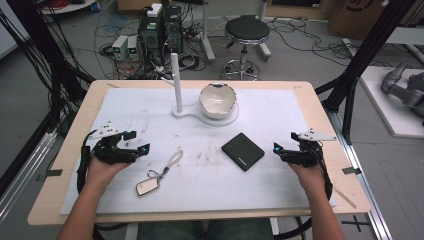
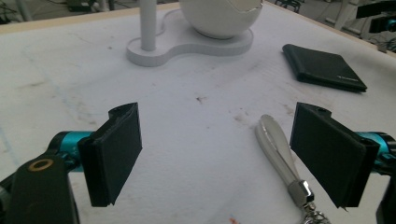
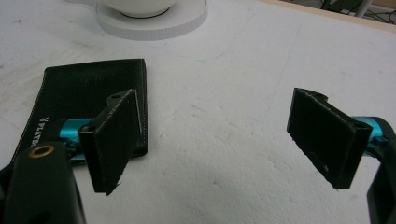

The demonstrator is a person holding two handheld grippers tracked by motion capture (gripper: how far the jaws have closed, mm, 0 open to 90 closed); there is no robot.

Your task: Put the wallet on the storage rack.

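high view shows the white bowl (image 1: 218,100) on its white stand (image 1: 186,113) at the table's far side — what it holds i cannot tell. left gripper (image 1: 136,142) has jaws wide, nothing between them, with the key fob (image 1: 148,187) and its strap (image 2: 277,140) just beside (right jaw side). right gripper (image 1: 276,149) — jaws wide too, bare — sits near the black wallet (image 1: 243,151).

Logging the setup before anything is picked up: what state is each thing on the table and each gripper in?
left gripper: jaws open, nothing between them.
right gripper: jaws open, nothing between them.
wallet: folded shut, lying flat on the white mat.
key fob: lying flat, its strap stretched out.
bowl: upright on the white stand, rim jagged.
post: upright, nothing hanging on it.
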